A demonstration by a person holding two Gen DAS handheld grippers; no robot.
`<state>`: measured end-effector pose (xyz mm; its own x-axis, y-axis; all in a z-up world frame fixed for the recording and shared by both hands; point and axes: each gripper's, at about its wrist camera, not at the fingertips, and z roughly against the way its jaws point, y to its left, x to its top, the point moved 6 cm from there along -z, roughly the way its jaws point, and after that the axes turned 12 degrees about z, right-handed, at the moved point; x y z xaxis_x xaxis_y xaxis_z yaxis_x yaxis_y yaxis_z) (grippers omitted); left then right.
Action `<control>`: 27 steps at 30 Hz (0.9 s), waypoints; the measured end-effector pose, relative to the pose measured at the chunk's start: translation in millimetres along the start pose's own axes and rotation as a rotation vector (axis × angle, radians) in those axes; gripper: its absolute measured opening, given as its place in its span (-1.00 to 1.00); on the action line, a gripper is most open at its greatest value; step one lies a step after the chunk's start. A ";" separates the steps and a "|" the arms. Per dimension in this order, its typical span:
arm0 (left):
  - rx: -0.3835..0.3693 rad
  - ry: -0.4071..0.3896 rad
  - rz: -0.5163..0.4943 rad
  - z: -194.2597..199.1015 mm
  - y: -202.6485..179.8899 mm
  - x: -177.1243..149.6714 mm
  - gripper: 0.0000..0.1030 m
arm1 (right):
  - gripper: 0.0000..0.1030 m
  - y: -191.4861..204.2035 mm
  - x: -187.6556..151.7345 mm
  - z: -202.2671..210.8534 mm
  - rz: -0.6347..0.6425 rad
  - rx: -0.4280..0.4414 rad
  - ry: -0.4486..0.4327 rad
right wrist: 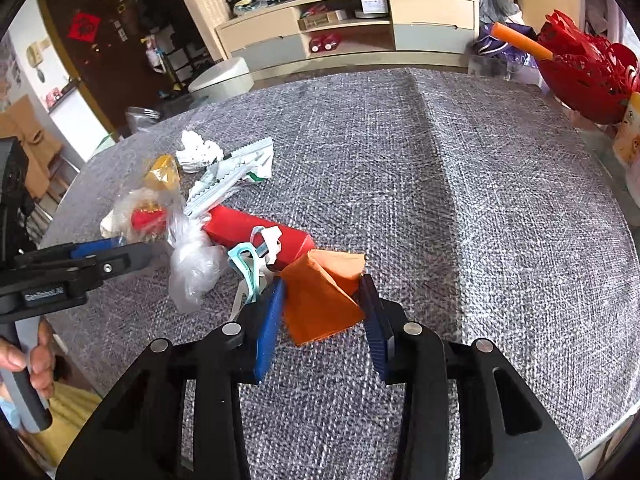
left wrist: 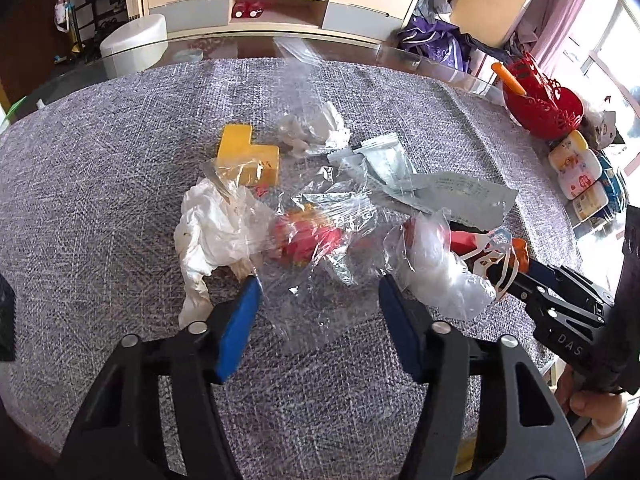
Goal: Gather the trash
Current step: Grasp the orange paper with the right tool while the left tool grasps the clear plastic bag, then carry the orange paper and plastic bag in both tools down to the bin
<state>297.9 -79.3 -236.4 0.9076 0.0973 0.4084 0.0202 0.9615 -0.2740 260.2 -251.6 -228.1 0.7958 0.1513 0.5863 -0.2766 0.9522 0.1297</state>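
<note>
The right gripper (right wrist: 322,308) has its fingers clamped on an orange paper piece (right wrist: 324,300) near the counter's (right wrist: 460,200) middle. The left gripper (left wrist: 320,300) has its fingers apart around a clear plastic bag (left wrist: 320,240) amid the trash pile, beside crumpled white tissue (left wrist: 212,236).

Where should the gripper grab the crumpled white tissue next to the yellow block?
Best guess: pinch the crumpled white tissue across its puffy middle lump, coming from above and the near side, where the open left gripper already sits. The thin tail hanging toward the gripper would likely slip, and clear plastic wrap covers its right edge.
</note>
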 end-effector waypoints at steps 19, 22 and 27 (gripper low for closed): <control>-0.013 -0.085 -0.038 49.6 -10.1 -11.9 -0.85 | -0.70 -1.1 -3.0 59.6 -0.006 -0.039 -0.088; -0.005 -0.122 -0.032 69.4 -8.5 -15.3 -0.85 | -0.70 1.8 -4.2 75.0 -0.006 -0.058 -0.104; 0.001 -0.182 -0.018 108.0 -0.5 -22.2 -0.85 | -0.70 20.3 -9.9 100.4 0.018 -0.051 -0.130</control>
<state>232.5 -54.3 -151.3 0.8160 0.1251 0.5643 0.0354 0.9636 -0.2648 192.6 -260.4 -151.1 0.7138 0.1357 0.6871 -0.2593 0.9625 0.0793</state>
